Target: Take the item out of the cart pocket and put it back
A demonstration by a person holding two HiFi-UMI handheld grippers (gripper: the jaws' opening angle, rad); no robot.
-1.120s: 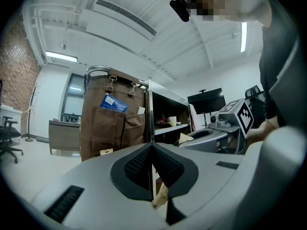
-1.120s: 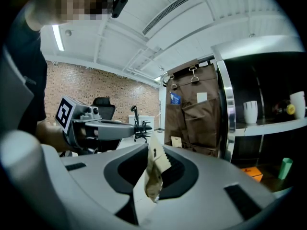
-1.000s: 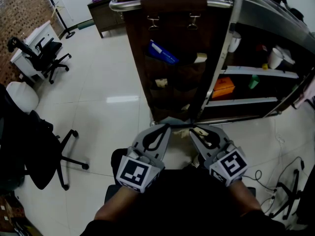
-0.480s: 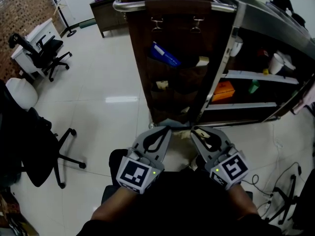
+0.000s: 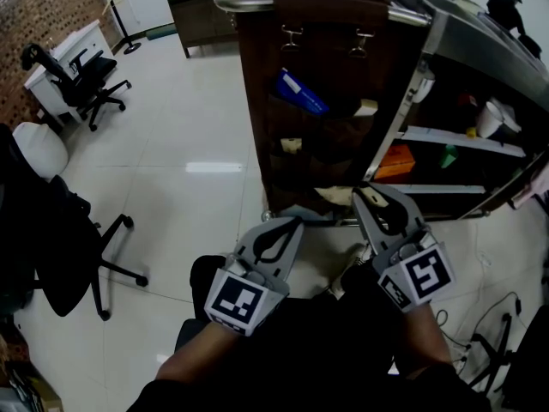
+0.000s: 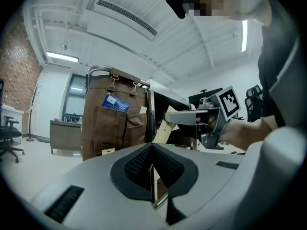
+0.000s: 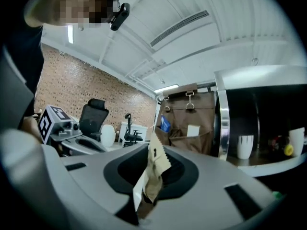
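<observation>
My right gripper [image 5: 364,194] has its jaws clamped on a small tan paper packet [image 7: 153,169]. The packet is thin and creased, with a zigzag-cut top edge and a tiny dark mark I cannot read. I hold it in the air, out of the pockets, with the cart at 12 o'clock. My left gripper [image 5: 290,221] sits just beside it at 9 o'clock, its ribbed black pads pressed together on nothing.

Beyond them hangs the cart's brown fabric organiser [image 5: 334,41], with rows of soft pockets. It is held by two metal clips [image 5: 292,37] to a rounded chrome rail [image 5: 257,3]. A blue card [image 5: 300,93] leans out of an upper pocket; its white print is too small to read. A pale card [image 5: 364,108] sticks up beside it.

At 2 o'clock are grey shelves [image 5: 455,136] with an orange box [image 5: 392,161] and a white cup [image 5: 491,118]. The floor [image 5: 189,127] is glossy pale tile that mirrors a ceiling light. At 10 o'clock a black wheeled office chair [image 5: 81,88] stands by a white desk [image 5: 64,54] against a red brick wall [image 5: 34,24].
</observation>
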